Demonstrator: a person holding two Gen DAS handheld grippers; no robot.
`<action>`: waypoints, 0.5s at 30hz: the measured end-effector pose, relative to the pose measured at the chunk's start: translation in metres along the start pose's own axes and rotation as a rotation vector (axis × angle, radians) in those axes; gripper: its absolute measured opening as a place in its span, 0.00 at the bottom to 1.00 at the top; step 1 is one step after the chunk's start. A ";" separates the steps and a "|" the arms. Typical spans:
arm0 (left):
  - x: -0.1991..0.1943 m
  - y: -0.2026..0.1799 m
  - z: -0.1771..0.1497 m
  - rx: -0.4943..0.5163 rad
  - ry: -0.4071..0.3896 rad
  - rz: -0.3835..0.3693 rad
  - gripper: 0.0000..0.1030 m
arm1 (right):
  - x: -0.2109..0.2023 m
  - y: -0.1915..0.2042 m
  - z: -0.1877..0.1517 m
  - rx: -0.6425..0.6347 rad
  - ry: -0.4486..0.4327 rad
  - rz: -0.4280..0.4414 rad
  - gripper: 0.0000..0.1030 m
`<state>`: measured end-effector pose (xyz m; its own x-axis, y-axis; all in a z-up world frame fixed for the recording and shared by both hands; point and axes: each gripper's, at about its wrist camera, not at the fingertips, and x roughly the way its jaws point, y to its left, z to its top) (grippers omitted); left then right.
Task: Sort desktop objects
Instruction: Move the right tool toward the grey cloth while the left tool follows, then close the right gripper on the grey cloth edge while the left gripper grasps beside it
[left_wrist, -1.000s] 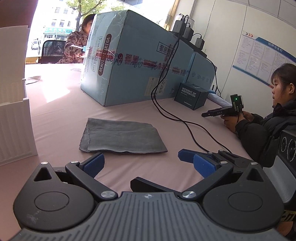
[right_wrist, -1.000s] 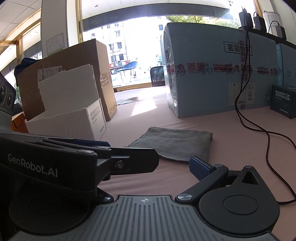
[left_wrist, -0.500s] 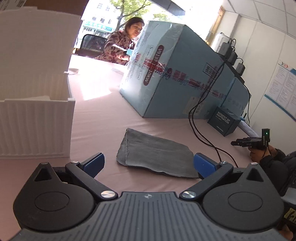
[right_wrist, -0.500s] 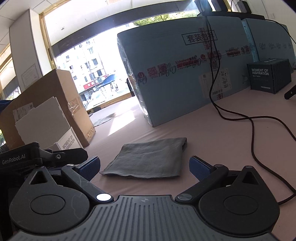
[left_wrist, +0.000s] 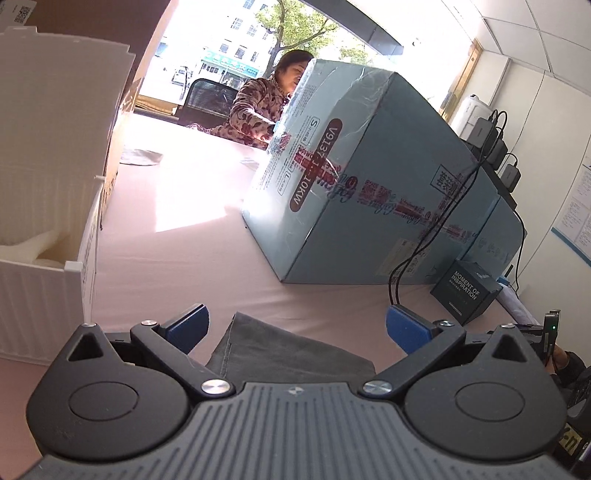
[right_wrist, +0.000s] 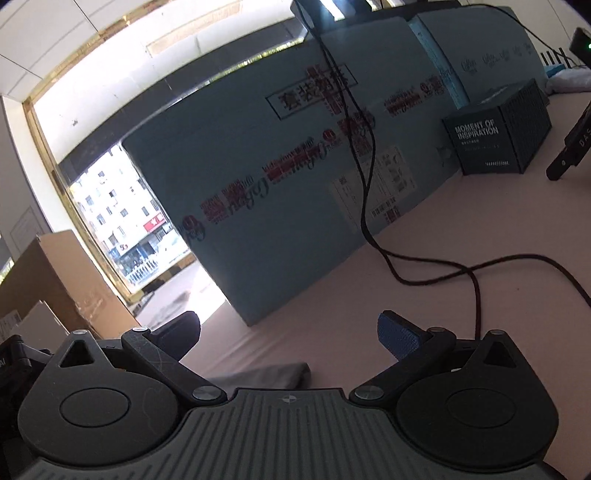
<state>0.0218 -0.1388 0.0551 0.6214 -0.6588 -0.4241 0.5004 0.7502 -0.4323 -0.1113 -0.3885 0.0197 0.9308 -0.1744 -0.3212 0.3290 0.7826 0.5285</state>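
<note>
Cloth: a grey folded cloth (left_wrist: 291, 354) of soft matte fabric lies flat on the desk (left_wrist: 177, 266), just ahead of both grippers; in the right wrist view only its corner (right_wrist: 266, 374) shows above the gripper body.
Cloth axis: in the left wrist view one straight folded edge runs away from the camera; the far end of its long axis is hidden by the gripper.
Left gripper (left_wrist: 295, 325): jaws wide apart, blue pads, nothing between them but the cloth lying below.
Right gripper (right_wrist: 288, 332): jaws wide apart, empty.
Desk: smooth pale pink surface.
White box (left_wrist: 48, 206): ribbed corrugated plastic, open top, at the left.
Blue carton (left_wrist: 369, 192): large, film-wrapped, printed "V9137.1.10KW", with red tape lettering.
Dark box (right_wrist: 495, 129): small cube, ribbed side, reading "MOMENT OF INSPIRATION".
Cable (right_wrist: 424, 273): black, trailing across the desk.
</note>
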 end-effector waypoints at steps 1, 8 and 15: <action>0.005 0.004 -0.003 -0.004 0.018 -0.007 1.00 | 0.005 -0.003 0.001 0.000 0.049 0.004 1.00; 0.021 0.025 -0.010 -0.043 0.076 0.009 1.00 | 0.012 0.000 -0.005 -0.056 0.113 0.007 1.00; 0.026 0.039 -0.011 -0.082 0.077 0.054 1.00 | 0.023 0.001 -0.013 -0.068 0.192 -0.015 1.00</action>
<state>0.0508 -0.1279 0.0181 0.5965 -0.6222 -0.5071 0.4144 0.7798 -0.4693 -0.0920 -0.3841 0.0023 0.8762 -0.0742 -0.4762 0.3251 0.8204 0.4703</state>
